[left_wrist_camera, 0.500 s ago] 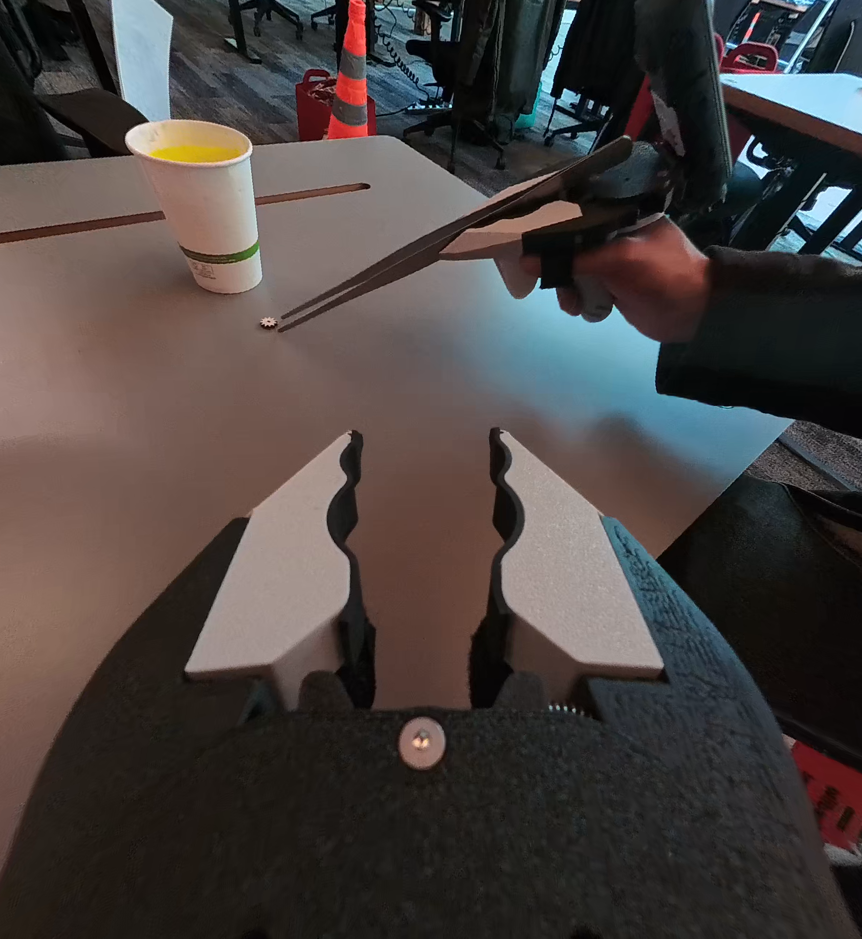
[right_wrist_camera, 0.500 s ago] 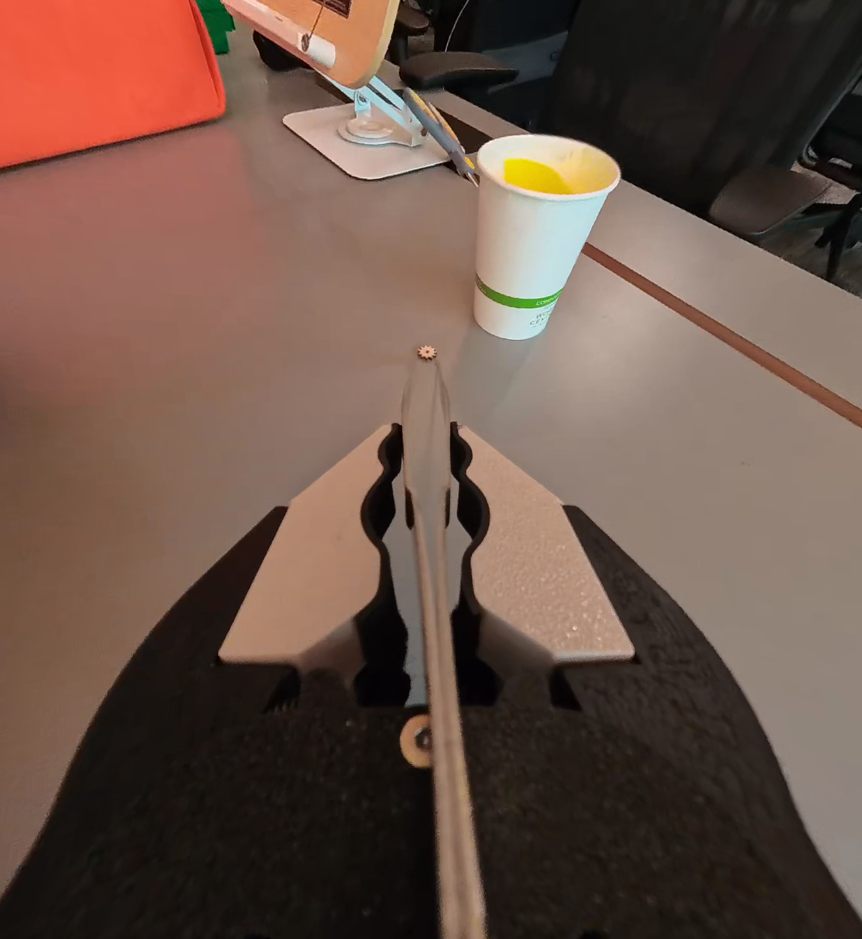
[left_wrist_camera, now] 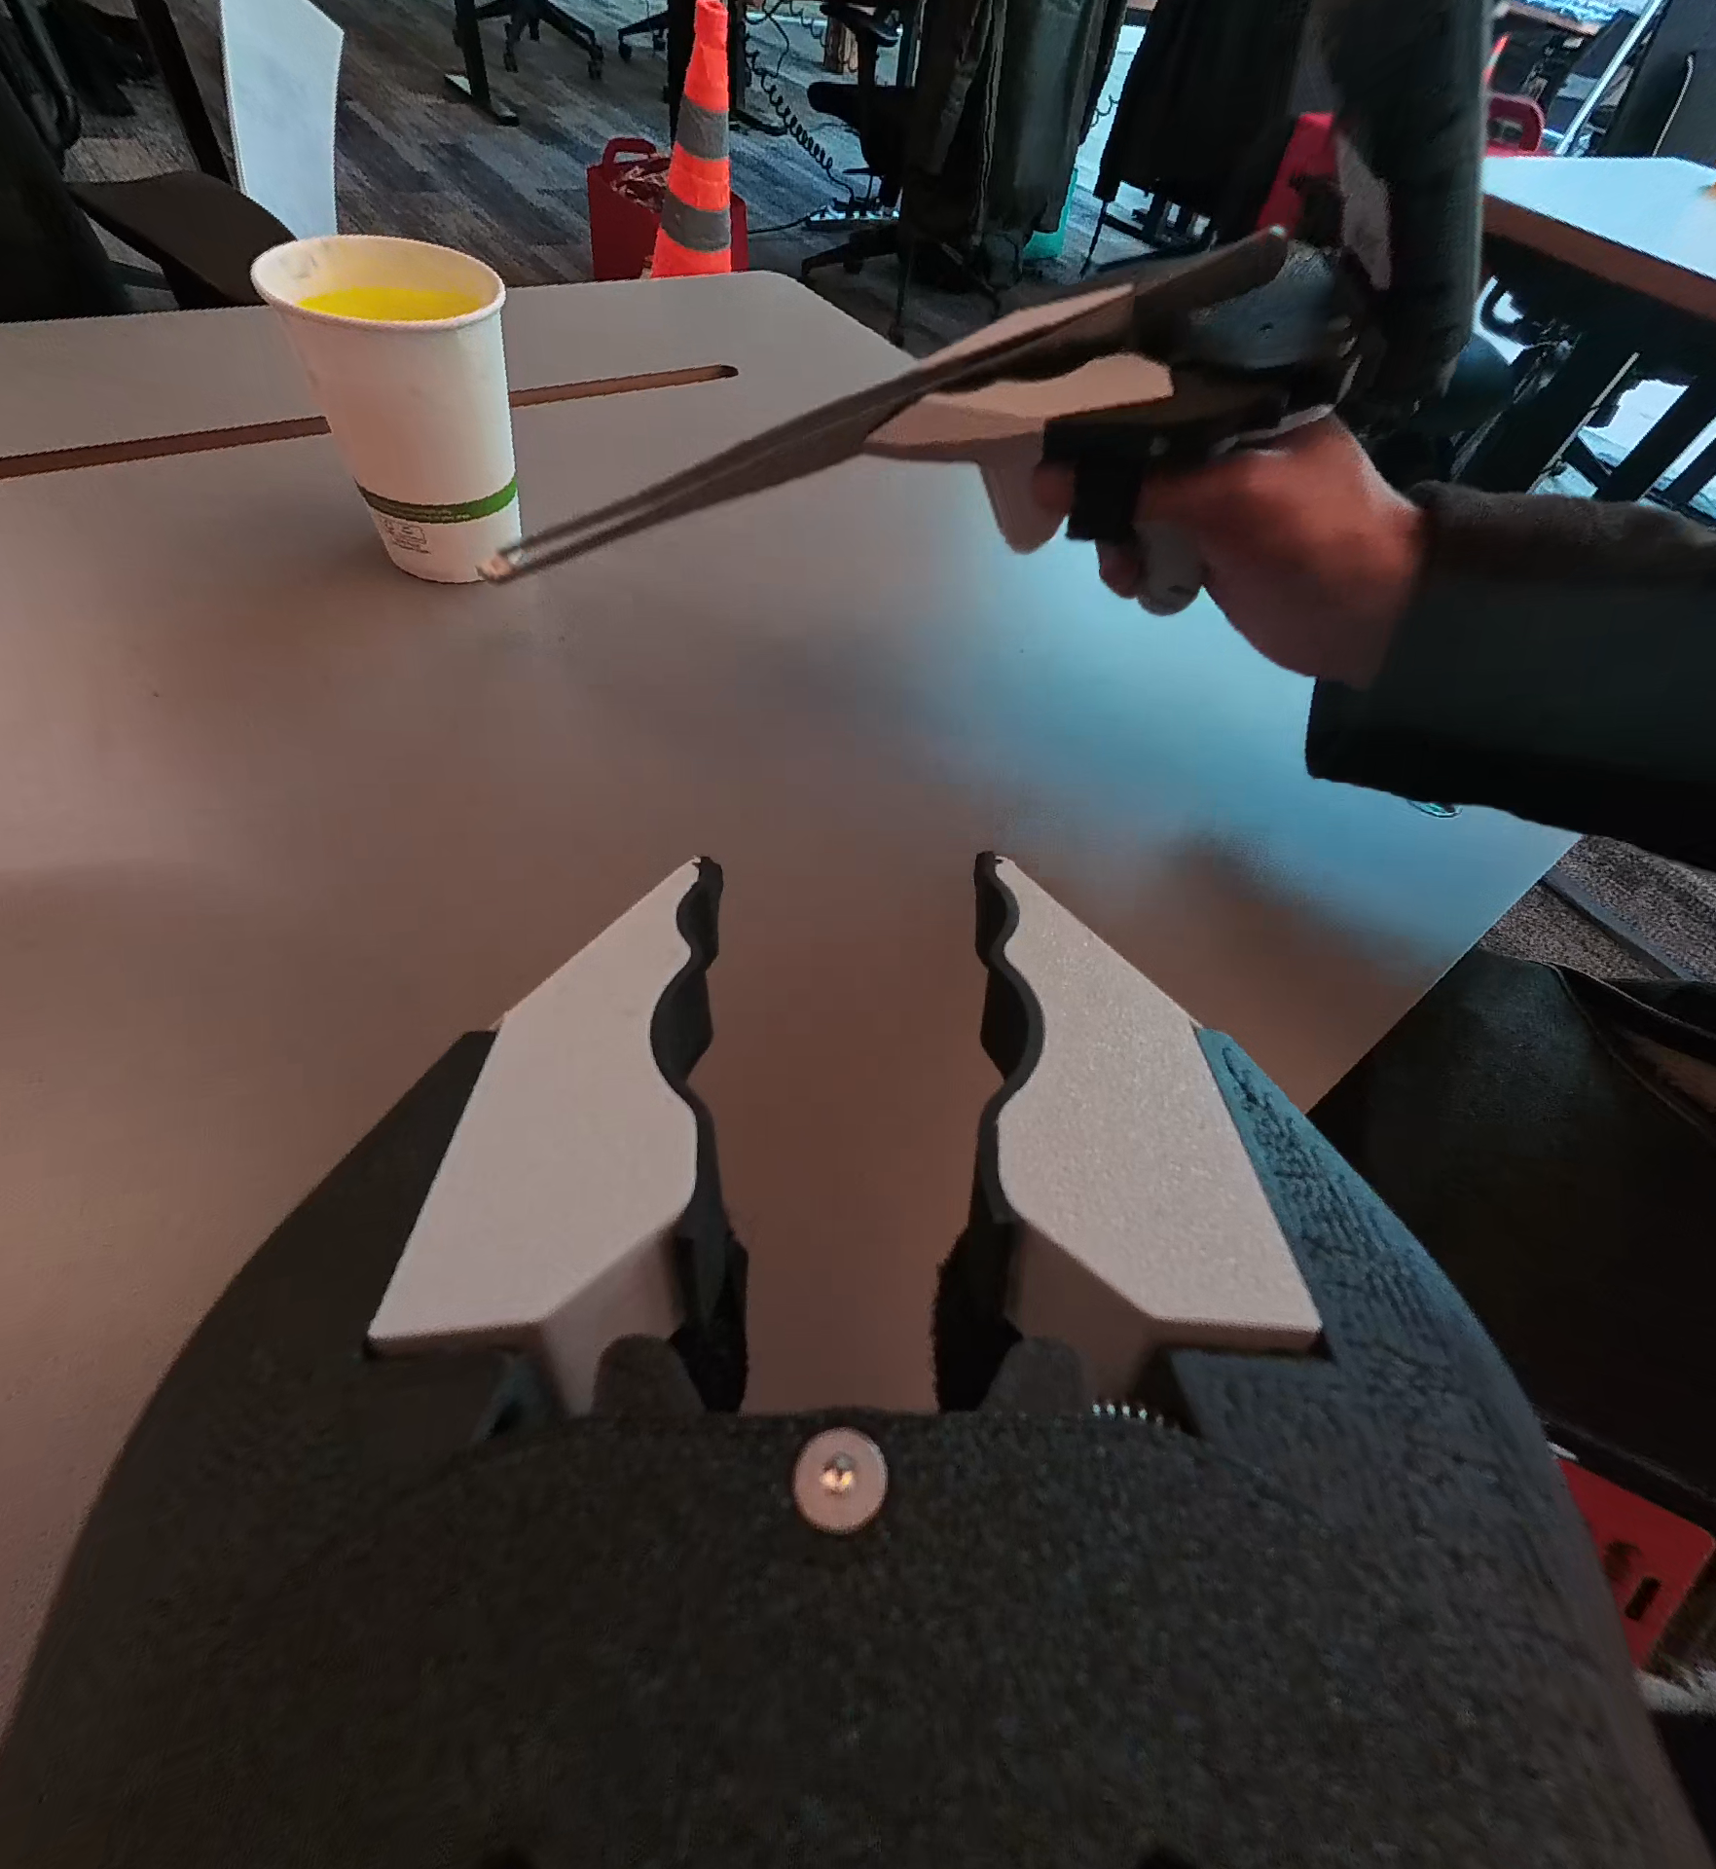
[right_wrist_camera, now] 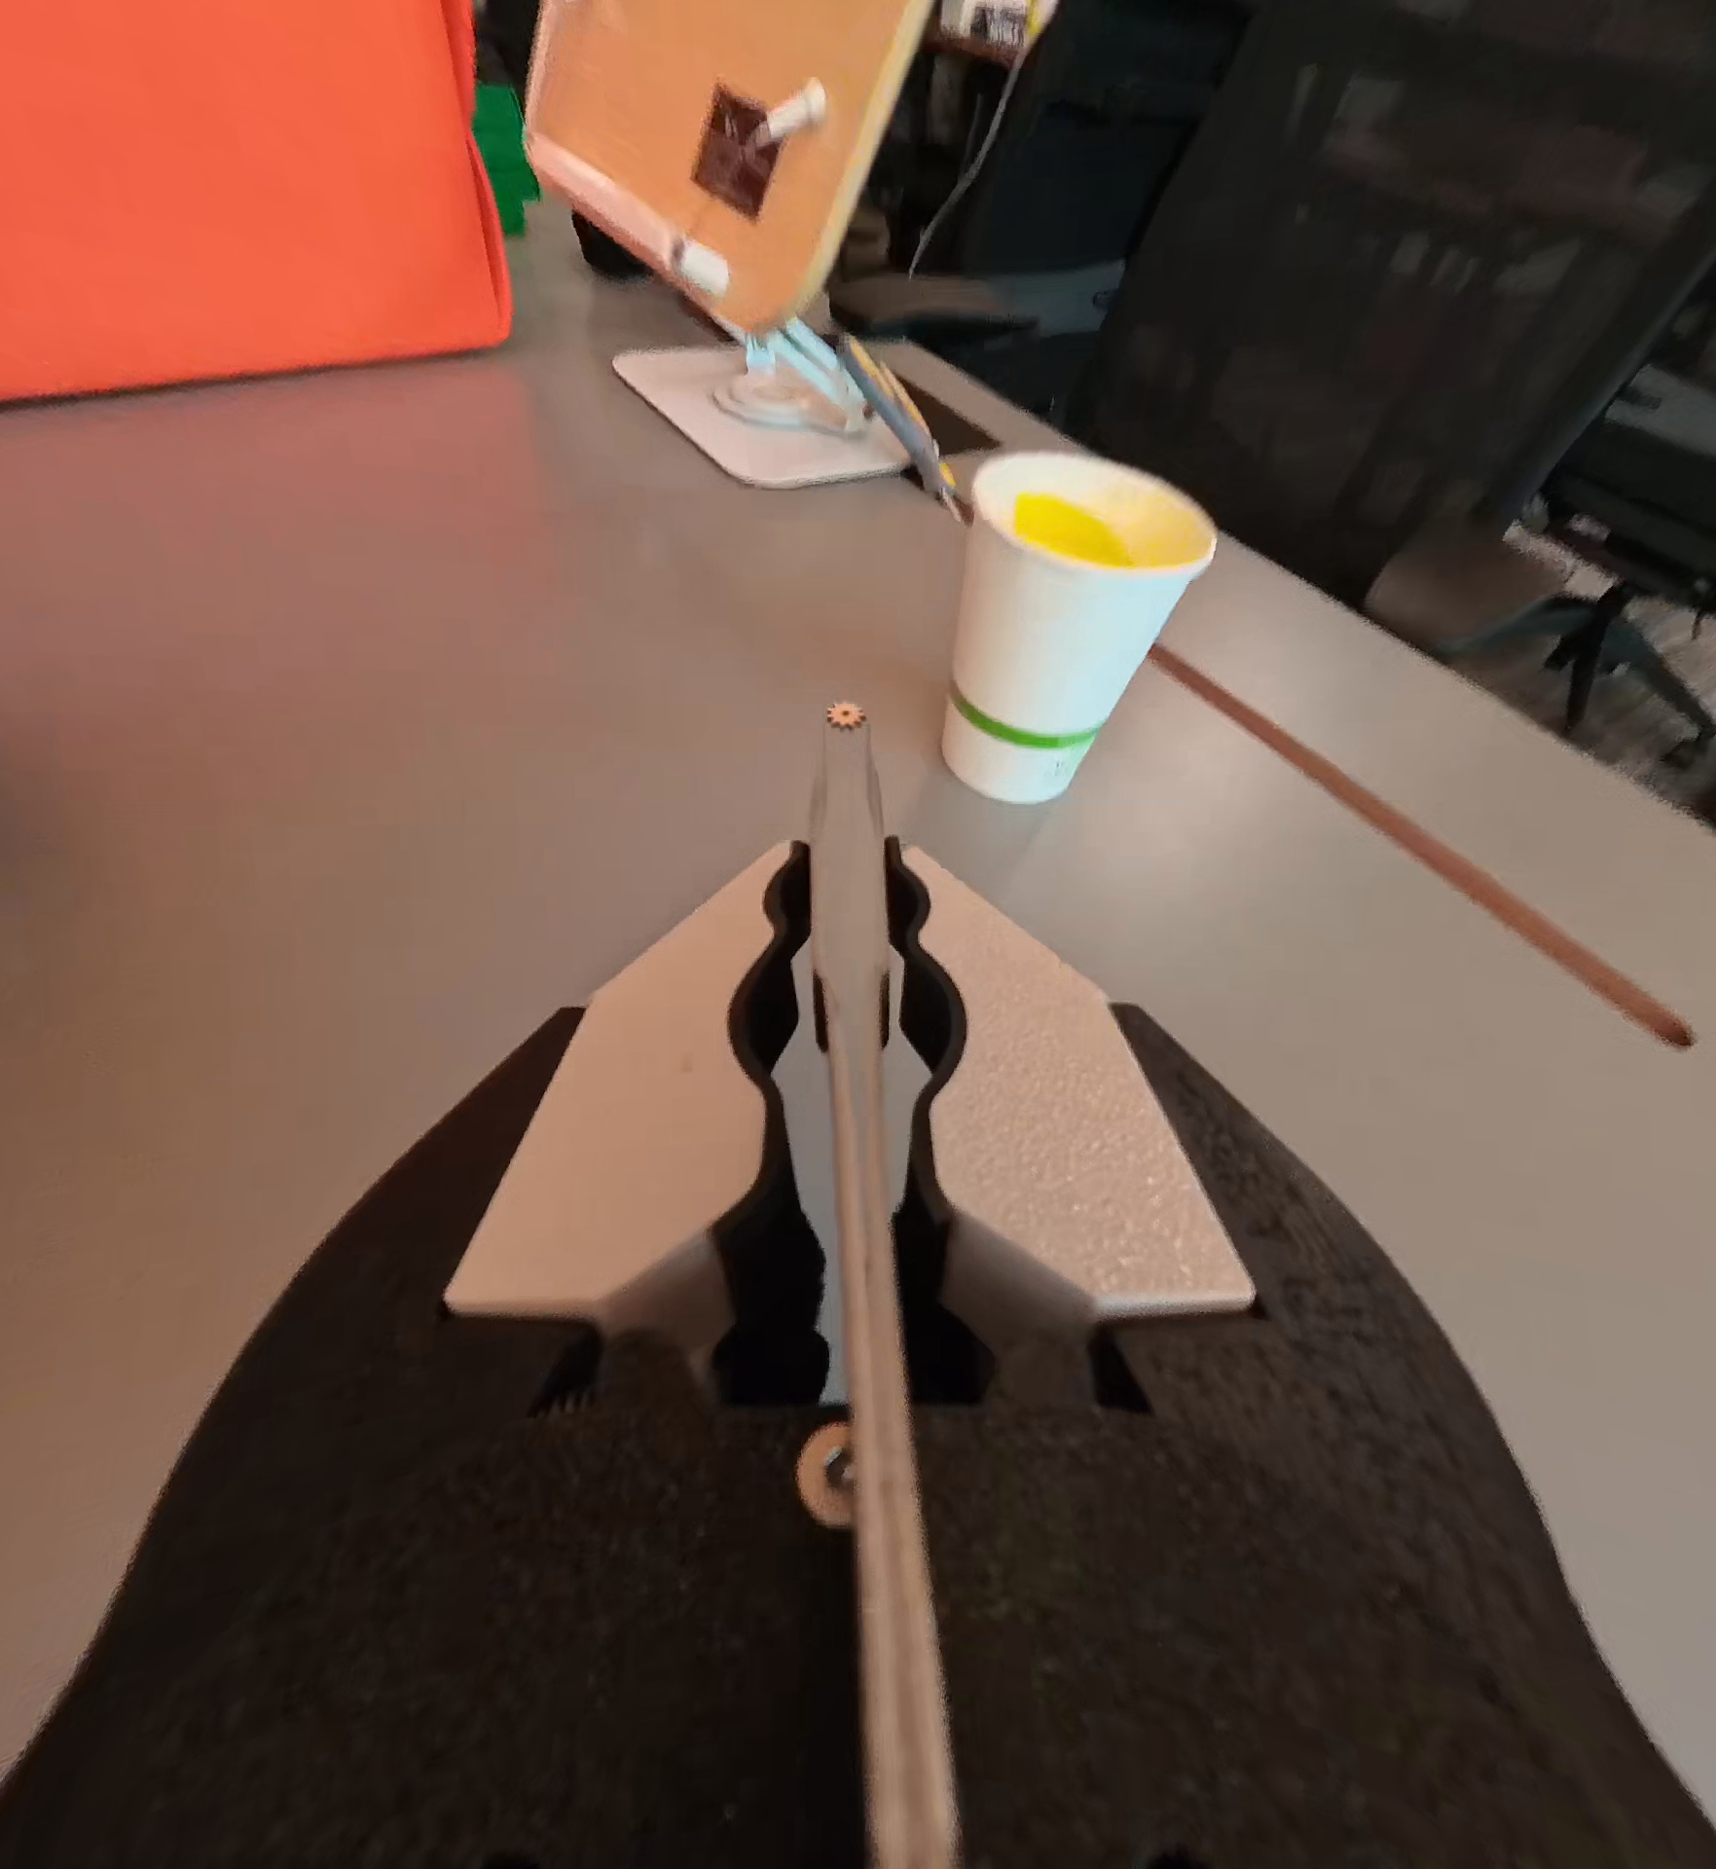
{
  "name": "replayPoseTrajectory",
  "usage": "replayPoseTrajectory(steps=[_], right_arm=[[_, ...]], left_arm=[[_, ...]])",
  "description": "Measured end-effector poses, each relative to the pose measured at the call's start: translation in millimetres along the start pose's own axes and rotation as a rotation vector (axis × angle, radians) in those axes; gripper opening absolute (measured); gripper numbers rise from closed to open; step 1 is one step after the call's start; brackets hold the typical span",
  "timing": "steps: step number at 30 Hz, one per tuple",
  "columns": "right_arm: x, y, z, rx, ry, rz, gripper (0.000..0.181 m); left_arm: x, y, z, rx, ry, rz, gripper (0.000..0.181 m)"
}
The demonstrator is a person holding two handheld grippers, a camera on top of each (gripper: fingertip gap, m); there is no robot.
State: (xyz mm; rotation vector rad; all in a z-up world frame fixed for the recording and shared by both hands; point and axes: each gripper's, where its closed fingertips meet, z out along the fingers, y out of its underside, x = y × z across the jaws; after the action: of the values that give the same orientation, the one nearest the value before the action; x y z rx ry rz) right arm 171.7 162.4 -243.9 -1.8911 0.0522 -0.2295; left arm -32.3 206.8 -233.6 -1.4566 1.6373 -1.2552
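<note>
My right gripper (right_wrist_camera: 845, 855) is shut on long metal tweezers (right_wrist_camera: 848, 1011). The tweezers' tips pinch a tiny brass gear (right_wrist_camera: 845, 716) and hold it just above the grey table (right_wrist_camera: 328, 809), left of a white paper cup (right_wrist_camera: 1056, 647) with something yellow inside. In the left wrist view the right gripper (left_wrist_camera: 894, 415), held by a hand, points the tweezers (left_wrist_camera: 712, 485) at the foot of the cup (left_wrist_camera: 409, 425). My left gripper (left_wrist_camera: 843, 865) is open and empty, low over the table, well short of the cup.
An orange bag (right_wrist_camera: 196, 192) and a tan board on a white stand (right_wrist_camera: 762, 425) sit at the table's far side. A long slot (left_wrist_camera: 621, 384) runs across the table behind the cup. The table edge (left_wrist_camera: 1440, 961) is at the right; a traffic cone (left_wrist_camera: 700, 152) and chairs stand beyond. Across from one pair of fingers to the other is roughly 20 centimeters.
The tweezers closed on the gear that lay on the table and lifted it, moving up and toward the cup. The left gripper has not moved.
</note>
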Motion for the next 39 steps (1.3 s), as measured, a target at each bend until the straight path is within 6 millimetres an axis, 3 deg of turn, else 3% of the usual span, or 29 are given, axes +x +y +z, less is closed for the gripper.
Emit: replayPoseTrajectory(steps=[5, 8, 14, 39], right_arm=[[15, -45, -14, 0.148, 0.088, -0.081, 0.013], [32, -60, -16, 0.197, 0.138, -0.067, 0.013], [52, -49, 0, 0.098, 0.157, 0.000, 0.014], [59, -46, 2, 0.092, 0.158, 0.068, 0.017]], left_arm=[[0, 0, 0, 0.000, 0.000, -0.002, 0.051], [1, 0, 0, 0.001, 0.000, 0.001, 0.051], [0, 0, -1, 0.000, -0.002, 0.001, 0.051], [-1, 2, 0, -0.005, -0.005, 0.001, 0.051]])
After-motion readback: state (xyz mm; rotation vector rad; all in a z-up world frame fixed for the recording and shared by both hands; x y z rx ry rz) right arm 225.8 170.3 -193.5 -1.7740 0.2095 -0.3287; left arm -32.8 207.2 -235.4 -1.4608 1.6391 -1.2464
